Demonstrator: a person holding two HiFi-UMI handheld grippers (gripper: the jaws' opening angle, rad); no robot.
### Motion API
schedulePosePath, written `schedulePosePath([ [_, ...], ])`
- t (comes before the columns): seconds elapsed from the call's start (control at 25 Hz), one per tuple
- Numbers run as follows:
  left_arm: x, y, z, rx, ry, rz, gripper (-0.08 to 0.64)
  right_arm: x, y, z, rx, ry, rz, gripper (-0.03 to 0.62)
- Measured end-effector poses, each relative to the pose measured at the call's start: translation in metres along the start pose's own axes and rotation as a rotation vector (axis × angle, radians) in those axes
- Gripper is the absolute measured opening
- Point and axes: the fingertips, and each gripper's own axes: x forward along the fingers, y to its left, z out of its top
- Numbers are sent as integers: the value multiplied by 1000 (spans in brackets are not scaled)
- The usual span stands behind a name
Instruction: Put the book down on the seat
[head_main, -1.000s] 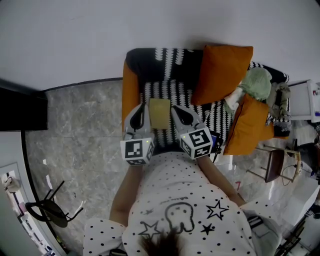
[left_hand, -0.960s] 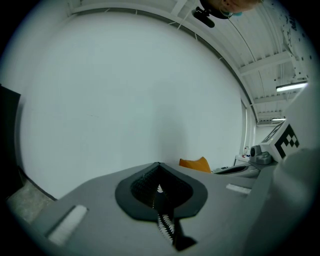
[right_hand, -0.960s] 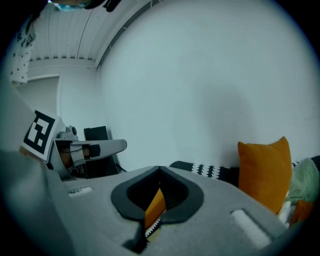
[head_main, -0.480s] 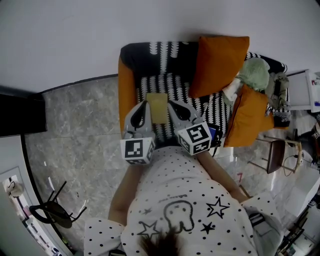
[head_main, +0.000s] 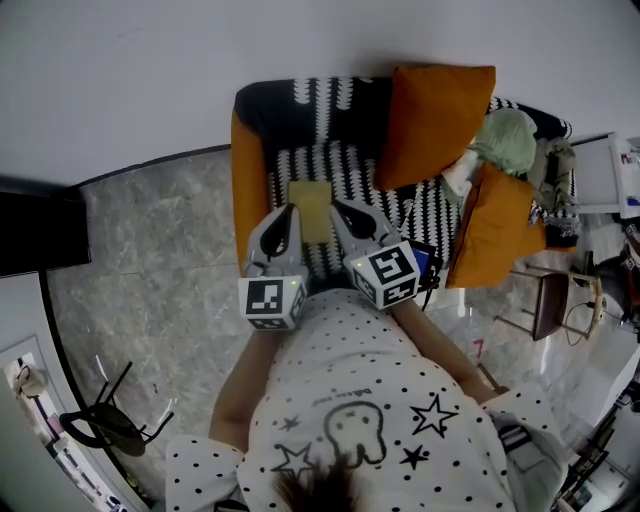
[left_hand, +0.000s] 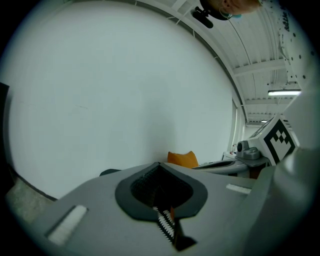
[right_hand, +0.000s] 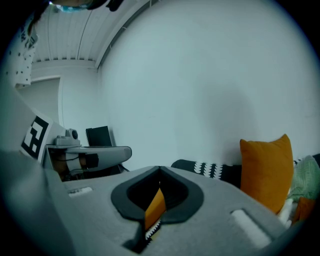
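Observation:
A pale yellow book (head_main: 311, 210) lies flat over the black-and-white knitted seat (head_main: 345, 180) of an orange armchair. My left gripper (head_main: 289, 211) sits at the book's left edge and my right gripper (head_main: 335, 207) at its right edge. Both tips are against or very near the book, and I cannot tell whether it rests on the seat or is pinched between them. In the left gripper view the jaws (left_hand: 161, 210) are shut, teeth together. The right gripper view shows its jaws (right_hand: 152, 210) drawn together, with only a thin orange sliver in the slit. Neither gripper view shows the book.
Two orange cushions (head_main: 432, 120) (head_main: 495, 235) and a green bundle (head_main: 510, 140) fill the chair's right side. Its orange arm (head_main: 245, 170) runs beside my left gripper. A white wall stands behind, a small table (head_main: 550, 320) to the right, and a black stool (head_main: 100, 425) on the grey floor.
The left gripper has drawn in toward the book's left edge. The right gripper has kept its place. The whole view has shifted slightly.

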Motion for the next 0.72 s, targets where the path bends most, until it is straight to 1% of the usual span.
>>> schedulePosePath([
  [0.16, 0, -2, -7, -23, 26, -7, -8, -3, -2, -1, 13, -5, -8, 2],
  [0.36, 1, 0, -13, -16, 55, -18, -8, 1, 1, -1, 20, -4, -9, 2],
  [0.52, 1, -3, -13, -22, 52, -24, -2, 2, 2, -3, 16, 0, 3, 2],
  [0.72, -1, -2, -14, -35, 48, -14, -2, 1, 3, -4, 14, 3, 14, 2],
])
